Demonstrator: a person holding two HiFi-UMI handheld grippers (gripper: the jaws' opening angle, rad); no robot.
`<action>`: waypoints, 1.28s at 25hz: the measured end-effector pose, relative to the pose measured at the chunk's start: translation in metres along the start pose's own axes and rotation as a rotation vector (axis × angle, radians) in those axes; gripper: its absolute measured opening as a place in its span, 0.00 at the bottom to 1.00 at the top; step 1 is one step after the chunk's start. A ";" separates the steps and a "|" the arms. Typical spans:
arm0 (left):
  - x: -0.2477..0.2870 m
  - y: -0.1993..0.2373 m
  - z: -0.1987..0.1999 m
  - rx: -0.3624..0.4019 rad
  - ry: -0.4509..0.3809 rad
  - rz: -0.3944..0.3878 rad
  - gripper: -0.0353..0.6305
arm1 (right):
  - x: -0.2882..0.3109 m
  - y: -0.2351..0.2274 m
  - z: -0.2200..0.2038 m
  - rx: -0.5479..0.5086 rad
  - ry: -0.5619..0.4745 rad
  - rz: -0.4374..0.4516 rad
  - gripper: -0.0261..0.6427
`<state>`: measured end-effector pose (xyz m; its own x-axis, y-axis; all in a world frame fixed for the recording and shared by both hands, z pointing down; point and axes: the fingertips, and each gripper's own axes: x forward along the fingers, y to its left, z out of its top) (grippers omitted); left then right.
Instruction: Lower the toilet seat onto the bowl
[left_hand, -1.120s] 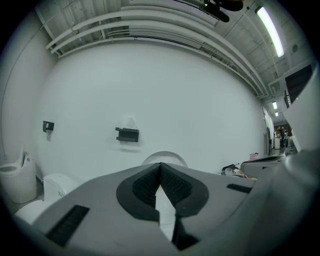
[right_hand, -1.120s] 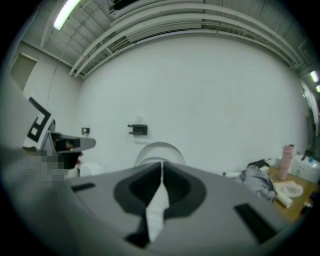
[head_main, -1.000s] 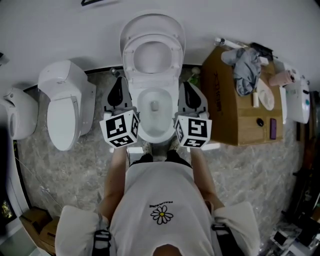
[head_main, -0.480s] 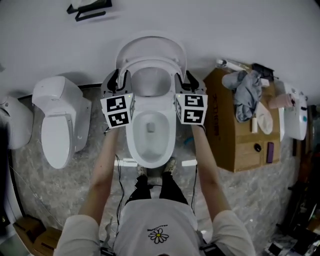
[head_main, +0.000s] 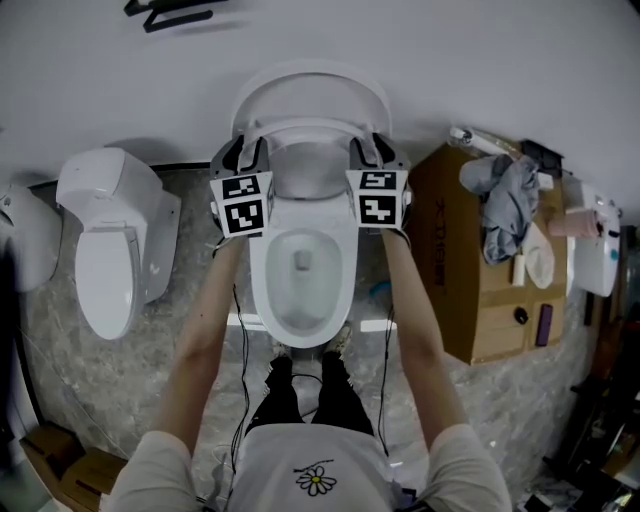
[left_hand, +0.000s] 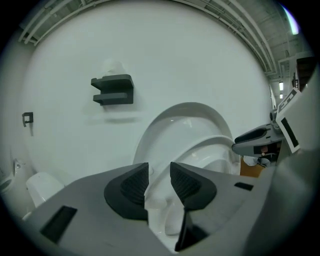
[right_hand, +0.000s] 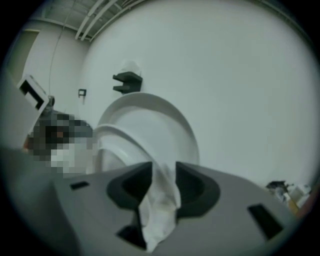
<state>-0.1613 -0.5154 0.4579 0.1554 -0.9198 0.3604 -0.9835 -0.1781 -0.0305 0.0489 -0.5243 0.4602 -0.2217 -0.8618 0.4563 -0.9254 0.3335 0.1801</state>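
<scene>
While the toilet seat (head_main: 310, 128) is standing raised at 12 o'clock of the bowl (head_main: 262, 285), tilted a little forward of the lid (head_main: 310, 85) that is leaning toward the wall, it is being straddled from both sides. The left tongs (head_main: 243, 157) are being held at the seat's 9 o'clock edge and the right tongs (head_main: 372, 152) at its 3 o'clock edge. They are level with each other, so that the seat can be swung down evenly rather than twisted on its hinge.

In the left gripper view the left tongs are being opened, with the white rim passing between the pads. In the right gripper view the right tongs are being held apart around the rim, which is filling most of the gap. No squeeze is being shown on either side, so both pairs are judged unclamped, and the lowering is judged not yet begun.

A second toilet (head_main: 110, 250) at 9 o'clock and a cardboard box (head_main: 455, 260) at 3 o'clock are standing well apart from the seat's downward path.
</scene>
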 end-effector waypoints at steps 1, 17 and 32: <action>0.002 -0.001 0.000 0.012 0.003 -0.007 0.29 | 0.003 -0.002 -0.001 -0.003 0.006 -0.005 0.26; 0.019 -0.005 -0.008 0.066 0.021 -0.010 0.23 | 0.014 -0.004 -0.008 -0.030 0.035 -0.047 0.23; -0.035 -0.016 -0.019 0.069 -0.008 -0.049 0.22 | -0.036 0.009 -0.025 -0.040 -0.004 -0.090 0.19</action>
<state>-0.1523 -0.4736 0.4630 0.2041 -0.9123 0.3552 -0.9661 -0.2462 -0.0773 0.0564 -0.4810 0.4668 -0.1399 -0.8904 0.4332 -0.9286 0.2698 0.2546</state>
